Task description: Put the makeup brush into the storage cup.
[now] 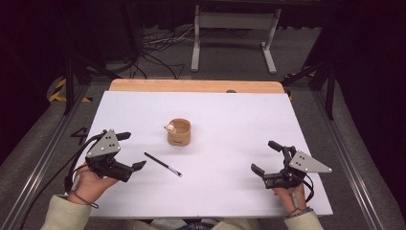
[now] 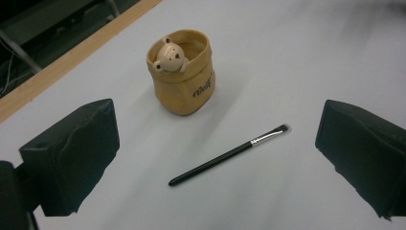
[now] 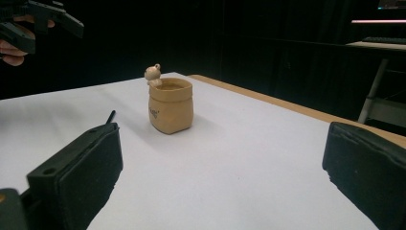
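A tan pot (image 1: pixel 179 132) with a small bear figure (image 1: pixel 169 127) on its rim is seen upright near the middle of the white bench (image 1: pixel 230 120). A black brush (image 1: pixel 163 164) is laid flat just toward the near edge from the pot, apart from it. The left gripper (image 1: pixel 135 150) is held near the near-left corner, jaws wide apart and empty. The right gripper (image 1: pixel 266 156) is held near the near-right corner, jaws likewise spread, nothing gripped.

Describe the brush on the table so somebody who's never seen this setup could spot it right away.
Start at the white table and find the tan holder with a bear on its rim, near the middle. Just in front of it, toward the left gripper, lies the brush: thin, black, flat on the surface, the one long slender thing there.
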`<control>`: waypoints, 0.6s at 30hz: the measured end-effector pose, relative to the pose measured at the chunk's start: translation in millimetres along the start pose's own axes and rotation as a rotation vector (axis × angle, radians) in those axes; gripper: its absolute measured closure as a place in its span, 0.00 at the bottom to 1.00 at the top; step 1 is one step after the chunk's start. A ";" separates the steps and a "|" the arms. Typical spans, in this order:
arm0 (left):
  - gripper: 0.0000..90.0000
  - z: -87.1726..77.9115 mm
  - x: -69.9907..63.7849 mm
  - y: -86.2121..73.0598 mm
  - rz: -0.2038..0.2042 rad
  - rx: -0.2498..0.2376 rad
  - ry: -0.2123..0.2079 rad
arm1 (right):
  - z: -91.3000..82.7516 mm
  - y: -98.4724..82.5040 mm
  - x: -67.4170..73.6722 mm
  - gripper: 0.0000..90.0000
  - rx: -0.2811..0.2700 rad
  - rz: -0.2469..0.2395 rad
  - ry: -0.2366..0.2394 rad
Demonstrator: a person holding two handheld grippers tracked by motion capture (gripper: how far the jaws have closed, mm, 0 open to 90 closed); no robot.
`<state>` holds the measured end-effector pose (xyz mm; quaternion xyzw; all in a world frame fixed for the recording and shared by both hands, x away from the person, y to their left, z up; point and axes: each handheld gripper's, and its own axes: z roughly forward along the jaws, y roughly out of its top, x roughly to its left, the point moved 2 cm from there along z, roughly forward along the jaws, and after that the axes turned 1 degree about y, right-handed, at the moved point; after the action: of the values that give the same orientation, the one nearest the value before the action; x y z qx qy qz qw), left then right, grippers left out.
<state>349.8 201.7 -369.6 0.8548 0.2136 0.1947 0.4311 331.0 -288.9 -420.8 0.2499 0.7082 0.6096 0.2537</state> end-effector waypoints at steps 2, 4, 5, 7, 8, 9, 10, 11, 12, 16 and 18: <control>0.02 1.2 -1.2 4.4 0.004 0.031 -0.012 | 0.3 -0.2 -0.2 0.01 0.001 0.000 0.003; 0.02 1.7 -2.2 7.7 0.006 0.040 -0.016 | 0.4 -0.4 0.1 0.01 0.001 0.002 0.003; 0.02 1.9 -2.5 9.9 0.007 0.047 -0.019 | 0.4 -0.6 0.2 0.01 0.003 0.002 0.002; 0.02 1.8 -2.3 13.9 0.012 0.050 -0.021 | 0.2 -0.7 0.3 0.01 0.004 0.002 0.003; 0.02 1.7 -1.9 16.5 0.014 0.053 -0.023 | 0.1 -0.7 0.4 0.01 0.004 0.001 0.004; 0.02 1.6 -1.8 18.4 0.014 0.055 -0.024 | -0.3 -0.9 0.6 0.01 0.007 0.002 0.003; 0.02 1.2 -1.5 20.3 0.018 0.062 -0.025 | -0.5 -1.1 0.9 0.01 0.008 0.004 0.004; 0.02 1.0 -1.0 21.8 0.029 0.068 -0.023 | -0.6 -1.2 1.1 0.01 0.008 0.005 0.007; 0.02 0.2 -0.9 23.5 0.038 0.076 -0.022 | -0.7 -1.3 1.3 0.01 0.009 0.005 0.008; 0.01 -3.9 2.4 28.8 0.058 0.111 -0.024 | -1.9 -1.1 2.7 0.00 0.003 -0.002 0.017; 0.00 -4.6 4.0 30.4 0.054 0.128 -0.028 | -2.9 -0.6 3.4 0.00 0.000 -0.008 0.016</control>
<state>356.8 190.5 -341.5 0.8886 0.1966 0.1801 0.3732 326.4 -288.8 -421.2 0.2421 0.7111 0.6106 0.2506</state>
